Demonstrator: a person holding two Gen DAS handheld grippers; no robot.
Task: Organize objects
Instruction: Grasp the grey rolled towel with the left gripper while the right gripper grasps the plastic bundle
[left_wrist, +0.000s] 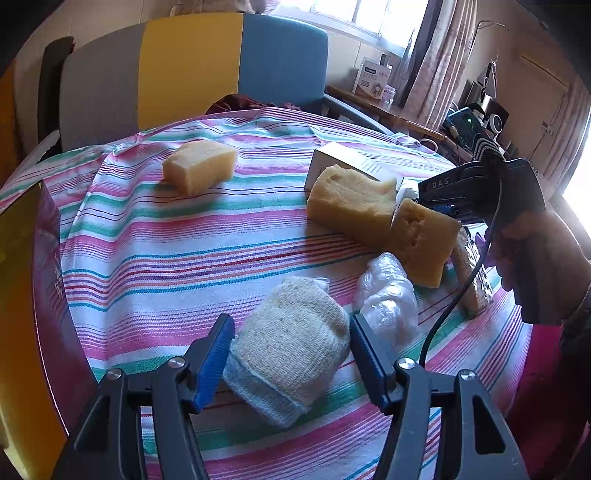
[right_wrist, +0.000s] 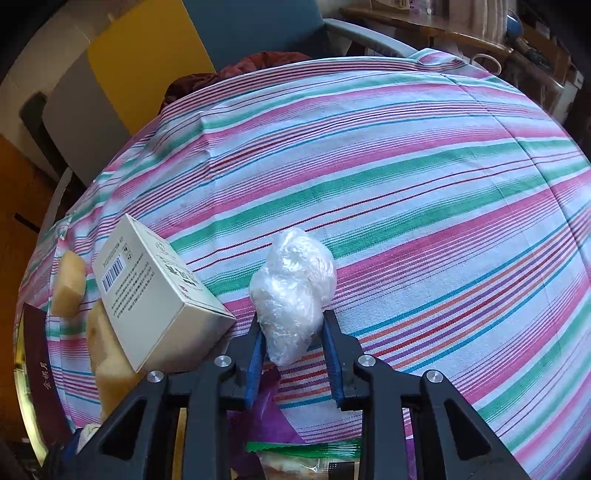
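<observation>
A cream knitted bundle (left_wrist: 291, 350) with a pale blue cuff rests on the striped cloth (left_wrist: 166, 258). My left gripper (left_wrist: 291, 332) has both blue pads against its sides. In the right wrist view my right gripper (right_wrist: 293, 332) is shut on a crumpled clear plastic wad (right_wrist: 291, 280), just over the cloth (right_wrist: 406, 177) beside a white box (right_wrist: 155, 291). A second plastic wad (left_wrist: 386, 299) lies right of the knitted bundle. Three yellow sponges (left_wrist: 199, 166) (left_wrist: 351, 206) (left_wrist: 424, 243) lie on the cloth. A hand (left_wrist: 535, 254) carries the right gripper behind the rightmost sponge.
A dark red box (left_wrist: 48, 277) stands at the table's left edge. The white box (left_wrist: 343, 158) sits behind the middle sponge. A clear packet (left_wrist: 472, 280) lies at the right. A grey, yellow and blue chair (left_wrist: 192, 66) backs the table. A green-topped packet (right_wrist: 303, 454) lies under the right gripper.
</observation>
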